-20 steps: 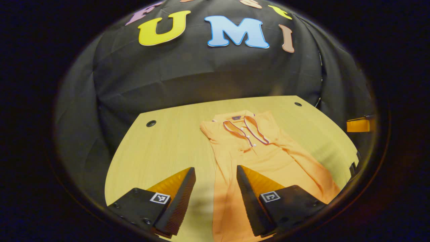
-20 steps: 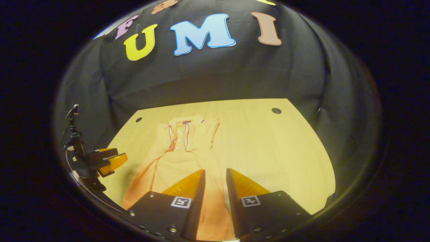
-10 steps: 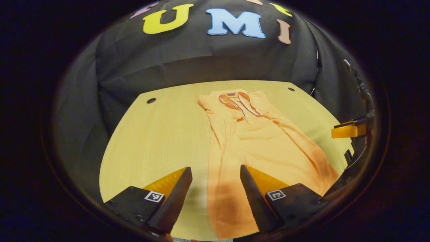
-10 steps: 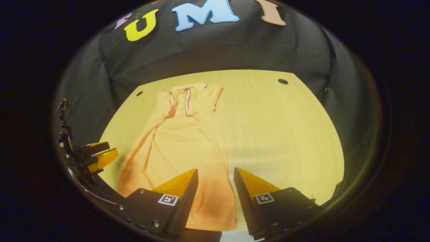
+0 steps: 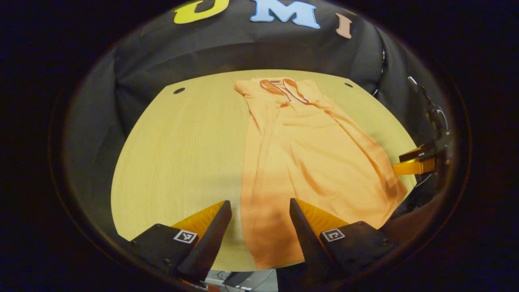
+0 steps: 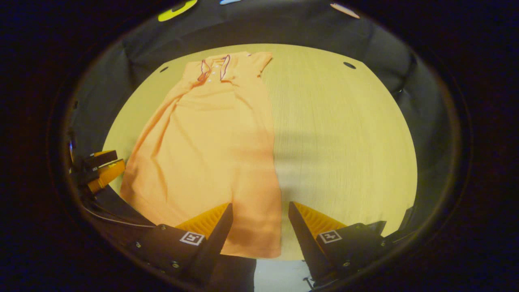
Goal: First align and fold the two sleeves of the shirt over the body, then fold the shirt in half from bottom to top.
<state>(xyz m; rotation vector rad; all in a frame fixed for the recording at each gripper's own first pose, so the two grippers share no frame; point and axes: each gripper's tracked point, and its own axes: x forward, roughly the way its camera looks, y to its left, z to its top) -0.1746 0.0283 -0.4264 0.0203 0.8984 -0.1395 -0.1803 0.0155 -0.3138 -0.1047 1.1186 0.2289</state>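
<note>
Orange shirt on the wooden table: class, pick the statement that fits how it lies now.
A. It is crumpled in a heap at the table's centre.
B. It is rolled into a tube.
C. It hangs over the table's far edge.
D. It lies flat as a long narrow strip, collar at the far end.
D: the orange shirt lies flat and lengthwise on the table, its collar at the far end.

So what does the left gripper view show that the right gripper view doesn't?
The left gripper view shows the shirt's left folded edge between its open gripper, and the right gripper beyond the shirt. The right gripper view shows the shirt's right edge between its own open gripper, and the left gripper far off. Both show the shirt flat on the table, collar away.
</note>
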